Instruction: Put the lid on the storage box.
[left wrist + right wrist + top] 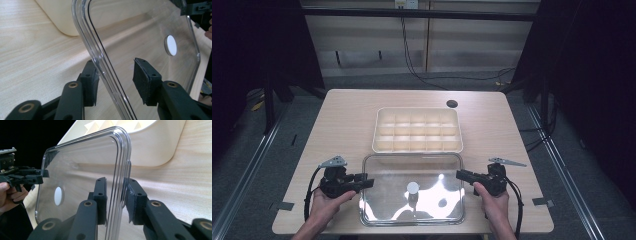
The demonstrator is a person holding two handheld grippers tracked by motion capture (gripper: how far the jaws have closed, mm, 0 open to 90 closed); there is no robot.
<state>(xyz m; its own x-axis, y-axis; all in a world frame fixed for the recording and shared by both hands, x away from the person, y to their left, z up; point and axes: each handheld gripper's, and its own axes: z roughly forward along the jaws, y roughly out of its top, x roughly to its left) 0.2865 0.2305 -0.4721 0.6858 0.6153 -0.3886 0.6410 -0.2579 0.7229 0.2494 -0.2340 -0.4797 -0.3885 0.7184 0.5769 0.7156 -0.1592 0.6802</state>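
Your right gripper (115, 200) pinched one edge of the clear plastic lid (412, 189); your left gripper (116, 81) sat around the other edge, unclenched.

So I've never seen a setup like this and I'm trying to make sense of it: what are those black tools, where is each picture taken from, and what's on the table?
A person sits at a wooden table and holds a hand tool with two black jaws in each hand. The high view looks down from above. The other two pictures come from small cameras riding on the tools, looking along their jaws.

On the table lie a cream tray split into small compartments and, nearer the person, a clear plastic lid with a white round knob.

The right gripper is pinched on the lid's right edge. The left gripper has the left edge between its jaws, but one pad stands clear of it, so that side is not gripped yet.
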